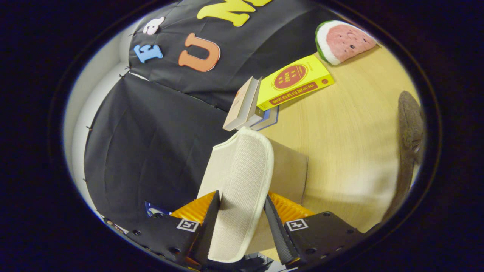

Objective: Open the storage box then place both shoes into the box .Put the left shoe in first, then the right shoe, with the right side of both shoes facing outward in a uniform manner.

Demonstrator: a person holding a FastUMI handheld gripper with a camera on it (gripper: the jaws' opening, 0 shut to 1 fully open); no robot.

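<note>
Gripper view: looking out along the two fingers, tilted, over a pale wooden table (340, 128) and the black cloth wall behind it.
Gripper (242, 211): its fingers are standing a shoe's width apart, one pressing on each side of a cream slipper; the jaws are only partly closed, gripping that slipper.
Slipper (242, 177): sitting between the fingers and reaching out ahead of them, its woven sole facing the camera, its far end rounded and edged by a smooth cream rim.
Cardboard panel (289, 172): showing as a plain tan surface just behind the slipper, on the right finger's side; whether it is part of the storage box cannot be told, and nothing inside it is showing.
Books (249, 105): lying in a small stack on the table just beyond the slipper's far end, a yellow book (295, 81) resting on top and slanting away.
Watermelon slice toy (342, 41): lying on the table well beyond the books.
Dark fuzzy object (410, 124): lying far off on the right finger's side, at the table's border; too blurred to identify.
</note>
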